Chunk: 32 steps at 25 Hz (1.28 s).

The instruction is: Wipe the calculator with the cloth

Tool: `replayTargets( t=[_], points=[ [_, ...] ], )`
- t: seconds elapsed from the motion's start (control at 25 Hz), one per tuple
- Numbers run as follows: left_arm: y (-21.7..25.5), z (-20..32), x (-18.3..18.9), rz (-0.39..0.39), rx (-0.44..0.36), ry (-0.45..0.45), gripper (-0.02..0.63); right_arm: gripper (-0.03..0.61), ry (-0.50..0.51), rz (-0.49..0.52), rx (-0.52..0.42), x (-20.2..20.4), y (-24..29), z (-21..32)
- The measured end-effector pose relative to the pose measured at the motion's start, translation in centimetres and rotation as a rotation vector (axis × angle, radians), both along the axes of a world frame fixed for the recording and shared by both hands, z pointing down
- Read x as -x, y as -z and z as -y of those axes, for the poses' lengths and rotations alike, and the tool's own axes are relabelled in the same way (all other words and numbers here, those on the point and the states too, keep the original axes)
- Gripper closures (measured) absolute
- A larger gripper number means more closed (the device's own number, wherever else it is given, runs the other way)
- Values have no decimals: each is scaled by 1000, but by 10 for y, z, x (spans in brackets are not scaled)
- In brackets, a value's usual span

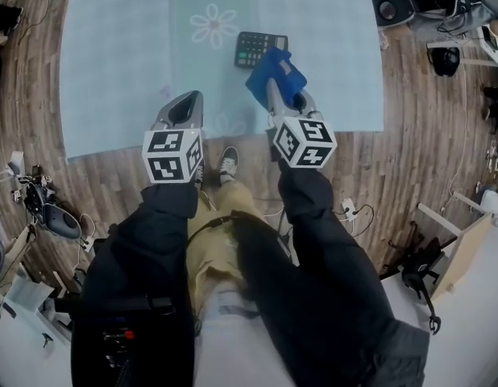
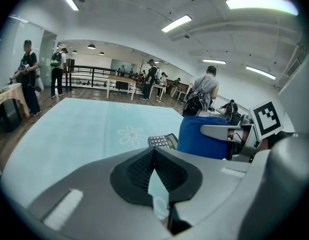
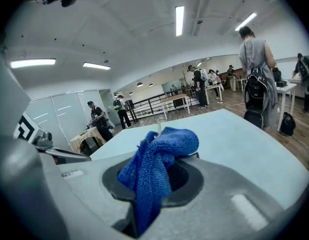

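On the floor before me, a pale blue mat (image 1: 112,63) with a daisy print. My left tongs (image 1: 196,95) hover over its near edge, pressed together and holding nothing. My right tongs (image 1: 278,91) pinch the bunched blue cloth (image 3: 154,164) just above the mat. The calculator (image 1: 260,48) lies keys-up on the mat, just beyond the cloth.
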<state>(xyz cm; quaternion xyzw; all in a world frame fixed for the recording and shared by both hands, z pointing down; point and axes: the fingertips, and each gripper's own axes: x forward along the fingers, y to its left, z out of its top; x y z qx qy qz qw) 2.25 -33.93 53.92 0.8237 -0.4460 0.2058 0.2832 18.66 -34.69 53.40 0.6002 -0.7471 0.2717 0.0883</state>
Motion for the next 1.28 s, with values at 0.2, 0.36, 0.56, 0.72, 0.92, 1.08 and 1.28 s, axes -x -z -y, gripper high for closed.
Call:
replayTargets(
  t=[0.2,0.36,0.56,0.72,0.92,1.08,1.28],
  points=[
    [-15,14,3,-1,18,22,614,515,6,-42,-5,-10,-11,29],
    [-17,19,8,-9,23,40,614,515,21,-106,-15,-14,-15,47],
    [-23,17,12,-10,34,50,614,515,8,-242,-48,-37,-17,79],
    [-29,8,19,-2,47,65,614,515,-11,-431,-78,-57,-18,103],
    [-39,1,38,17,70,93,614,515,58,-720,-57,-51,-49,128],
    [-48,-7,58,29,92,122,614,515,191,-754,18,-15,-94,130],
    [-51,-13,72,29,99,147,614,515,271,-643,91,22,-122,118]
  ],
)
